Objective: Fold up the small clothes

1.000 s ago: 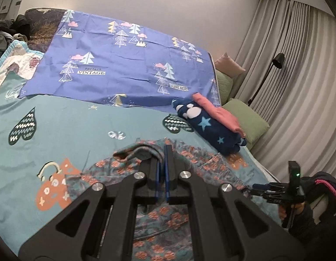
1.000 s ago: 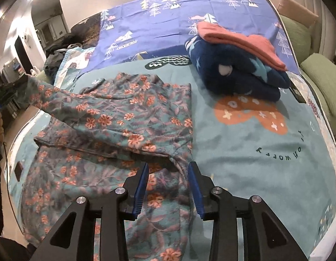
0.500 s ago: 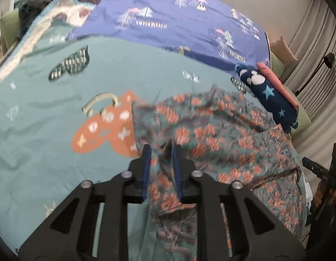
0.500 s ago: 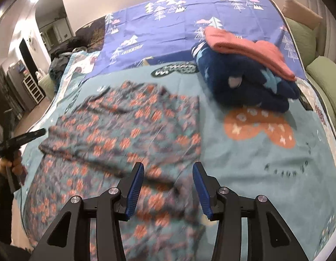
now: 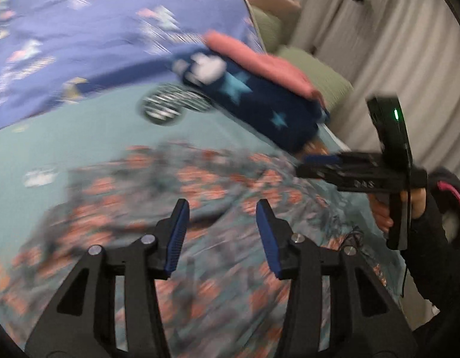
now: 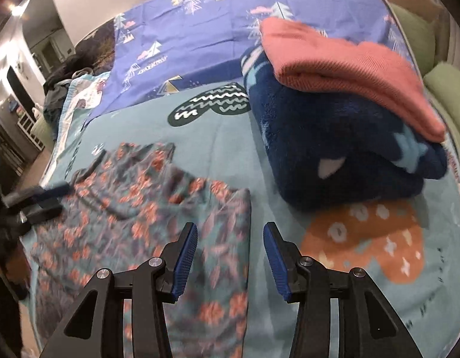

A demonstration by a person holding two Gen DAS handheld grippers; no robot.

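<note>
The floral garment (image 6: 146, 223) lies on the bed's teal sheet (image 6: 218, 137) in the lower left of the right wrist frame, its right edge running straight down between the blue pads. 1 second ago the left hand-held gripper (image 5: 221, 232) was pinching a lifted fold of this cloth and carrying it across; now that fold is laid down and the cloth looks doubled over, so 1 fold seems finished and the next likely calls for fresh grips. Both tools are empty: the left one's jaws are spread wide above the blurred fabric, touching nothing as far as the blur allows, and the right hand-held gripper (image 6: 230, 253) is equally spread over the garment's edge. The stack of folded blue fleece (image 6: 334, 155) and pink knit (image 6: 349, 68) sits upper right
</note>
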